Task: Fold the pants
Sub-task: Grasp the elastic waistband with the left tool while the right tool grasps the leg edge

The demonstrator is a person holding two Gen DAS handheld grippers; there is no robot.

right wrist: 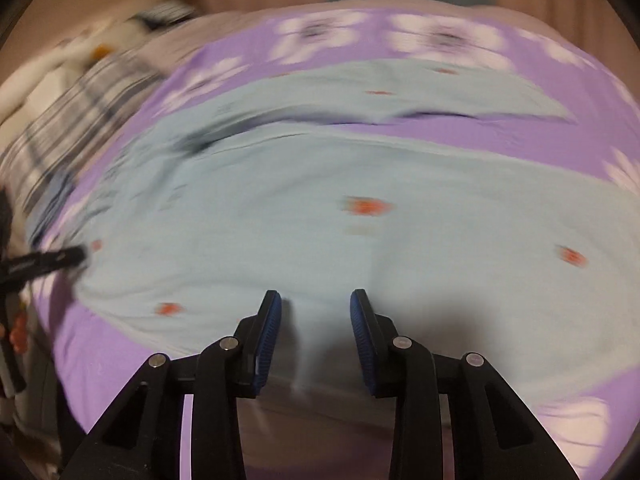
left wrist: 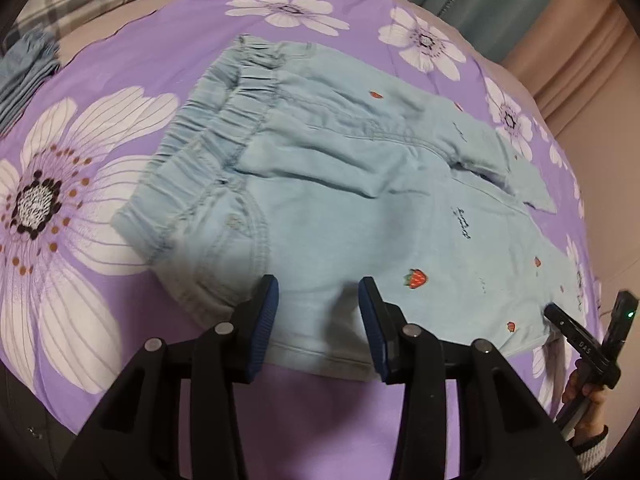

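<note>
A bed [left wrist: 320, 420] is seen filling both views, covered by a purple sheet [left wrist: 132, 64] printed with large white flowers; the biggest bloom, with a dark dotted centre, is found at the left of the left wrist view. The sheet is soft and smooth, with only faint creases.

Spread flat on that sheet are the pants [left wrist: 360, 220], made of pale blue denim-like cloth. In the left wrist view their long axis is seen running from the gathered elastic waistband [left wrist: 224, 120] at upper left toward the leg ends at lower right. The two legs are parted into a narrow V, the far one lying along the upper edge, the near one broader. Curved pocket stitching is visible near the waistband, and small red strawberry motifs [left wrist: 416, 279] are scattered over the fabric. In the right wrist view the pants [right wrist: 320, 220] are blurred, stretched across the frame from left to right.

A striped and plaid heap of cloth [left wrist: 32, 64] is seen at the far left, off the sheet.

The left gripper [left wrist: 318, 294] is held over the near hem of the pants, its blue ribbed fingers [left wrist: 264, 316] parted and holding nothing. The right gripper [right wrist: 316, 304] is likewise spread apart above the near leg, with nothing between its fingers [right wrist: 268, 332].
</note>
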